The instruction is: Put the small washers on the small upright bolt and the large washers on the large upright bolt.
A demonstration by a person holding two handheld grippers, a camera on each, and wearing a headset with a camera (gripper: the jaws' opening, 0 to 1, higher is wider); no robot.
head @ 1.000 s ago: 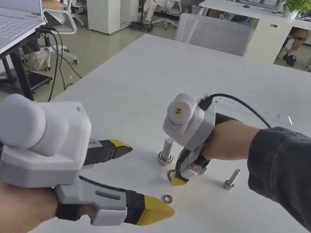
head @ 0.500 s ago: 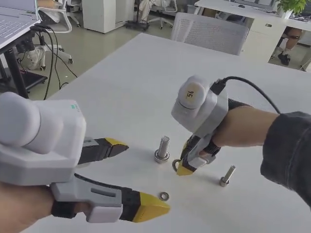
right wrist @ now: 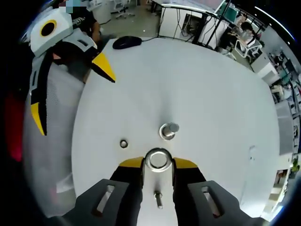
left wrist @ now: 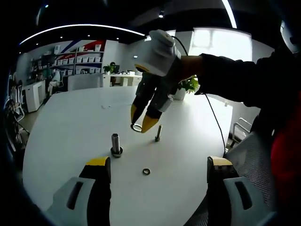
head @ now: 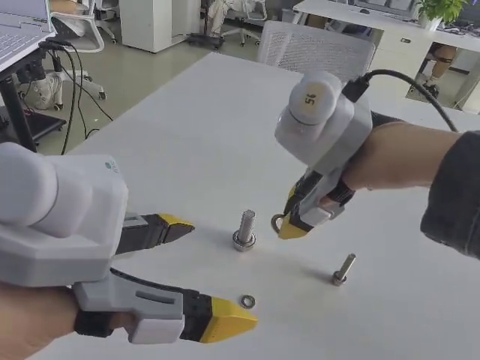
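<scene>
My right gripper (head: 288,227) hangs above the white table (head: 187,127), shut on a large washer (head: 277,223) (right wrist: 158,159), just right of the large upright bolt (head: 244,231) (right wrist: 168,130). That bolt (left wrist: 115,143) has a washer around its foot. The small upright bolt (head: 343,268) (left wrist: 159,133) stands further right. One small washer (head: 247,301) (left wrist: 146,171) (right wrist: 123,143) lies flat near my left gripper (head: 204,271), which stays open and empty at the lower left. In the left gripper view the right gripper (left wrist: 142,123) holds the large washer (left wrist: 137,127) over the table.
A mesh chair (head: 315,49) stands behind the table's far edge. At the far left a laptop (head: 19,30) sits on a stand with hanging cables. A black mouse (right wrist: 126,42) lies on the table by the person's body.
My right gripper has risen off the table with the large washer, moving up beside the large bolt. The left gripper has held its place.
</scene>
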